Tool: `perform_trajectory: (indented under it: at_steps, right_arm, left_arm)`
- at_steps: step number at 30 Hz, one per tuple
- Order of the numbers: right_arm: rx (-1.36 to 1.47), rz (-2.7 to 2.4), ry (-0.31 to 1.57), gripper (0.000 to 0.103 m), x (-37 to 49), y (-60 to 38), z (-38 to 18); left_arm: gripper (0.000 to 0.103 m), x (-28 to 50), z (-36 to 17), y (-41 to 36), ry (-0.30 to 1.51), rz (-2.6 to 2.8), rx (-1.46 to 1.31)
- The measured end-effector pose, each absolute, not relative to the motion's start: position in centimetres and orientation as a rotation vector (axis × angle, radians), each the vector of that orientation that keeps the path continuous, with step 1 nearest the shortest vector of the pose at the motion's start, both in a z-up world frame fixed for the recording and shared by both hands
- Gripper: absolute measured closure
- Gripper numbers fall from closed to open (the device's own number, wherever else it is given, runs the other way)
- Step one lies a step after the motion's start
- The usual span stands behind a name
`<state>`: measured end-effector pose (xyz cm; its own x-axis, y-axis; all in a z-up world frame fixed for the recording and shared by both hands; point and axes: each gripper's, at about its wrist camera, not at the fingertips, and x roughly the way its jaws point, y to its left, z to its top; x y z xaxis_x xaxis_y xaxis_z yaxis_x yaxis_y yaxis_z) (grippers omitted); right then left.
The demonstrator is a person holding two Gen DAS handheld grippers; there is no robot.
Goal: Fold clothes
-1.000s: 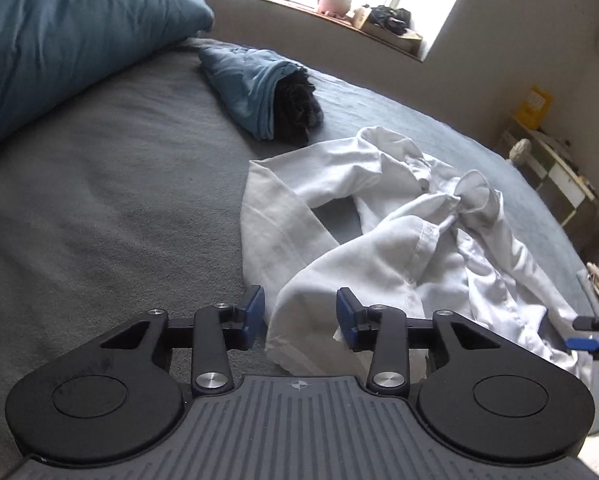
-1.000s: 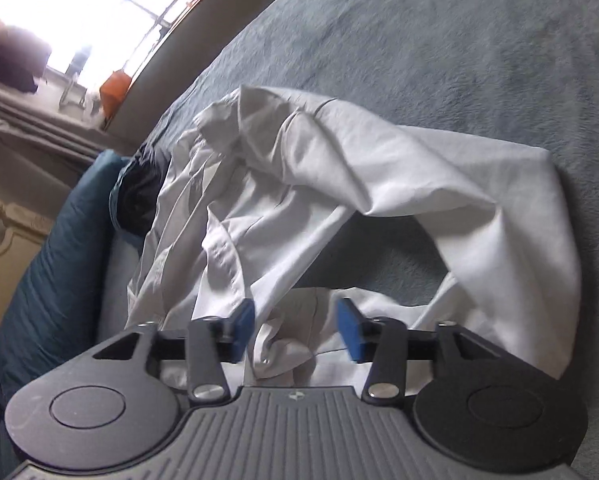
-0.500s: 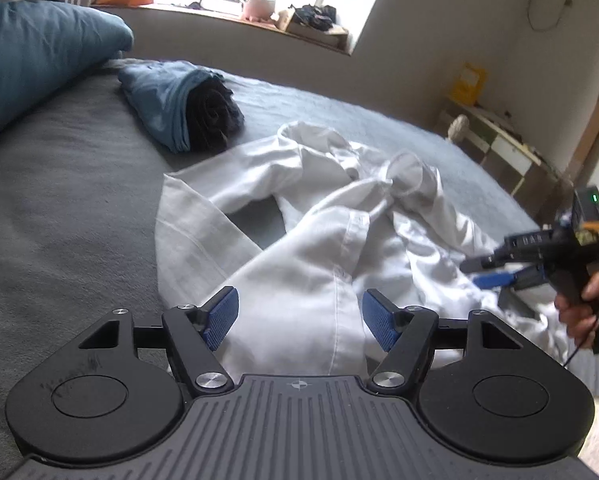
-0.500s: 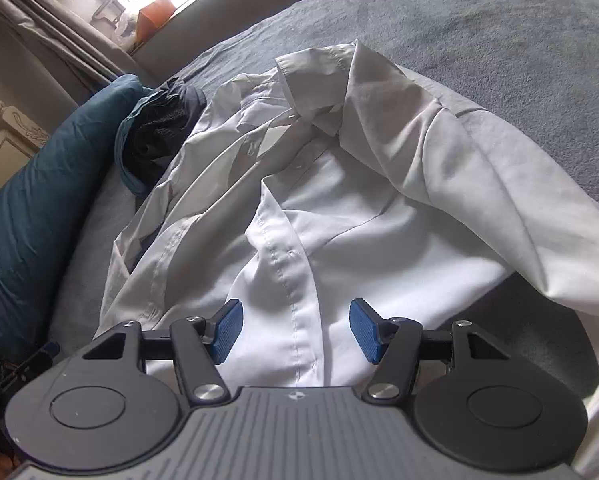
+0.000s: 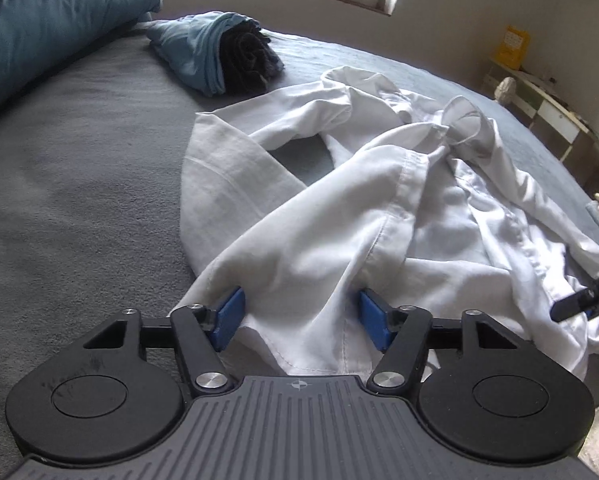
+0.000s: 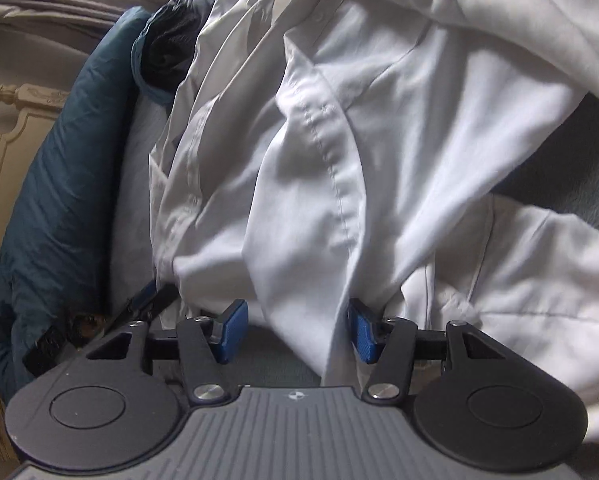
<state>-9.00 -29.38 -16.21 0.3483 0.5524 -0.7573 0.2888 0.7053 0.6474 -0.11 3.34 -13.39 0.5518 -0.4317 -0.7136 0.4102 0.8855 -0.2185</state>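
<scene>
Left wrist view: your left gripper (image 5: 301, 316) and right gripper (image 6: 295, 330) sat wide open, holding nothing, straddling bunched white shirt (image 5: 339, 216) hem at bottom centre — closing risked pinching several layers.

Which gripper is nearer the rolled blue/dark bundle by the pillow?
Left. The left gripper straddles the white shirt hem on the bundle side; the right gripper is at the hem's far end.
</scene>
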Motion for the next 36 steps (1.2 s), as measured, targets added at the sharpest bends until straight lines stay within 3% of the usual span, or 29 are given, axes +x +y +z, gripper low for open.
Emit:
perform_trajectory:
  at_steps: [1,2,3,5,11,16,22,26,31,33,36]
  right_arm:
    - [0.780,0.194,1.237,0.061,-9.3,-28.9,-16.0]
    - [0.753,0.187,1.228,0.078,-9.5,-28.6,-15.8]
    - [0.728,0.181,1.219,0.087,-9.8,-28.4,-15.6]
    - [0.743,0.156,1.149,0.099,-10.5,-28.8,-14.6]
    - [0.842,0.082,0.721,0.101,-15.0,-34.3,-7.2]
    - [0.947,-0.013,0.367,0.101,-19.8,-41.1,-1.2]
    - [1.050,-0.100,0.065,0.101,-27.6,-46.4,2.1]
    - [1.085,-0.161,0.009,0.101,-31.3,-48.7,1.4]
    - [1.241,-0.180,0.107,0.101,-25.6,-52.3,-3.1]
    - [1.258,-0.208,0.159,0.101,-20.9,-53.9,-3.7]
    - [1.171,-0.179,0.068,0.101,-16.6,-55.7,2.3]
  left_arm:
    - [0.053,0.3,-13.4,3.6,0.862,-0.477,-0.044]
    - [0.057,0.7,-13.4,3.9,0.873,-0.457,-0.061]
    - [0.059,1.1,-13.4,4.1,0.888,-0.445,-0.083]
    - [0.077,1.6,-13.3,4.4,0.904,-0.413,-0.098]
    - [0.099,1.7,-11.7,4.1,0.887,-0.319,-0.018]
    - [0.101,1.3,-7.9,6.3,0.827,-0.291,-0.116]
    - [0.101,0.6,-2.4,12.7,0.812,-0.369,-0.451]
    - [0.101,1.9,-2.1,16.8,0.911,-0.407,-0.788]
    - [0.102,8.2,-3.9,13.0,1.052,-0.291,-0.714]
    - [0.102,11.0,-2.1,11.6,1.003,-0.242,-0.696]
    - [0.102,12.9,6.0,12.0,0.763,-0.294,-0.745]
